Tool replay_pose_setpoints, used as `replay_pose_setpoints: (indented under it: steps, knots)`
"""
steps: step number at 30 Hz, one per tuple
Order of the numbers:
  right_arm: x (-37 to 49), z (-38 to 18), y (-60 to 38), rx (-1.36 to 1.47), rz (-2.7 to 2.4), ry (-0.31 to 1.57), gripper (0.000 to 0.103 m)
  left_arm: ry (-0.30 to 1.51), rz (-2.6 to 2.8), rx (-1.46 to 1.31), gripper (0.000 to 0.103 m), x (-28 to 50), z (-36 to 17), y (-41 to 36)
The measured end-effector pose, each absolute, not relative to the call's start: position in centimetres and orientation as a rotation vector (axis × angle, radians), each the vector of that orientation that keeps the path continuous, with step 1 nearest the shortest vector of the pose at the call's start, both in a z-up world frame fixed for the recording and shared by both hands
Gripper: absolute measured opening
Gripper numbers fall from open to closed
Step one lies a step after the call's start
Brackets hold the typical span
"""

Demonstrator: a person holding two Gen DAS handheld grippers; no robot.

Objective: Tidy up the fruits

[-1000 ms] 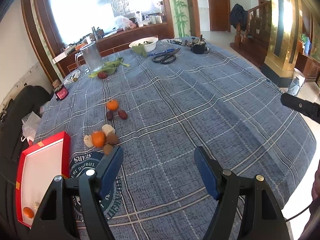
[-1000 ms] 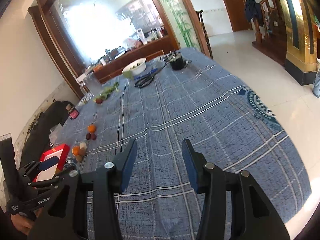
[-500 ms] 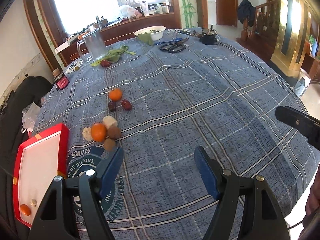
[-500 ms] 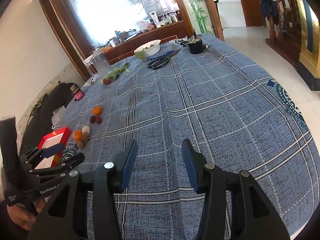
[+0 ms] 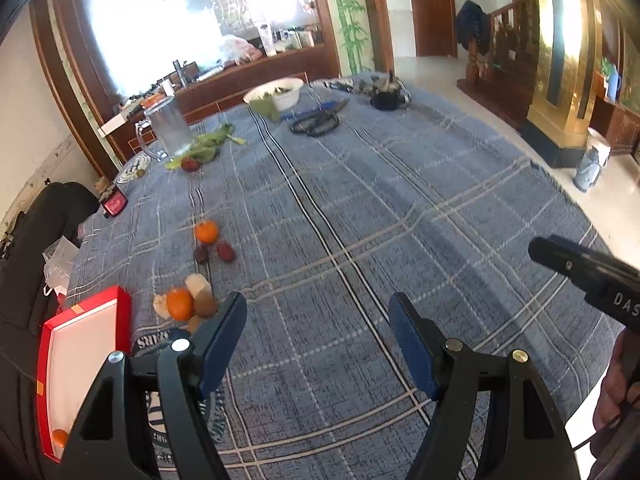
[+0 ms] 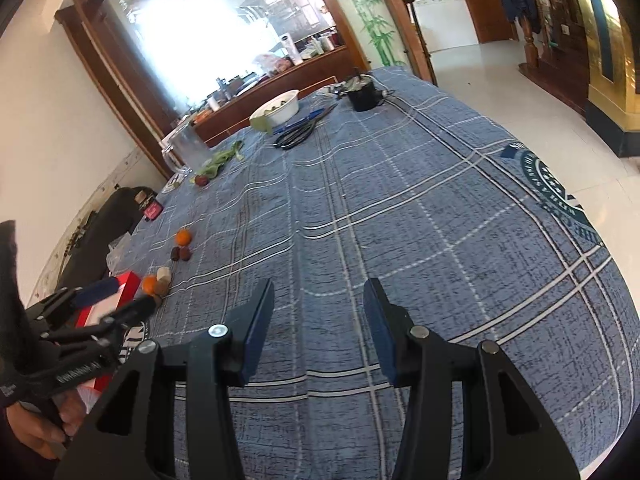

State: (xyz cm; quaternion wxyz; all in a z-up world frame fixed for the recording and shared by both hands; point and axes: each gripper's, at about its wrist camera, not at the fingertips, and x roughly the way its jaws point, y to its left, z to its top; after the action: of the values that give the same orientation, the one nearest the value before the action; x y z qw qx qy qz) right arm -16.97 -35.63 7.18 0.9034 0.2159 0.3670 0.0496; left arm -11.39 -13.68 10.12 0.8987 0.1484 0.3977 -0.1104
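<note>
Table (image 5: pixel 400 200): large, covered by a blue-grey plaid cloth with white and dark lines; a round dark-teal printed crest sits at each of two edges.

Left gripper (image 5: pixel 316 320): above the near edge of the cloth, jaws wide apart, nothing between them.

Right gripper (image 6: pixel 318 308): above bare cloth, jaws parted more narrowly, nothing between them.

Fruit, near cluster (image 5: pixel 188 302): an orange with several pale and brown pieces, touching one another, just beyond the left gripper's left finger.

Fruit, second group (image 5: pixel 210 242): one orange with two dark red pieces close beside it, a little farther up the cloth.

Red tray (image 5: pixel 80 364): white inside, at the table's left edge beside the near cluster; one small orange fruit (image 5: pixel 60 436) lies in its near corner.

Far end of table: clear jug (image 5: pixel 168 128), green leaves (image 5: pixel 212 146) with a red fruit (image 5: pixel 190 164) beside them, white bowl (image 5: pixel 276 94) of greens, black-handled scissors (image 5: pixel 316 124), black pot (image 5: pixel 386 96).

Room: bright window behind a wooden counter crowded with bottles, bamboo-painted panel, brown doors, wooden stair rail with a dark garment hung on it, gold-clad column, pale glossy floor tiles.
</note>
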Motion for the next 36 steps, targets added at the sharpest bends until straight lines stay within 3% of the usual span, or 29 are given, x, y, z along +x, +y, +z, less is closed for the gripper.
replay_pose_setpoints:
  steps: [9,25,36]
  knots:
    - [-14.9,6.9,-31.7,0.397,0.134,0.818,0.048,0.833,-0.166,0.181,0.073,-9.8,9.6,-7.0]
    - [-8.7,5.4,-17.3,0.185,0.295,0.96,0.048,0.778,0.256,-0.063,0.073,-10.7,7.6,15.1]
    - [-4.0,4.5,-8.7,0.069,0.409,0.977,0.049,0.81,0.274,-0.105,0.073,-9.9,6.1,18.2]
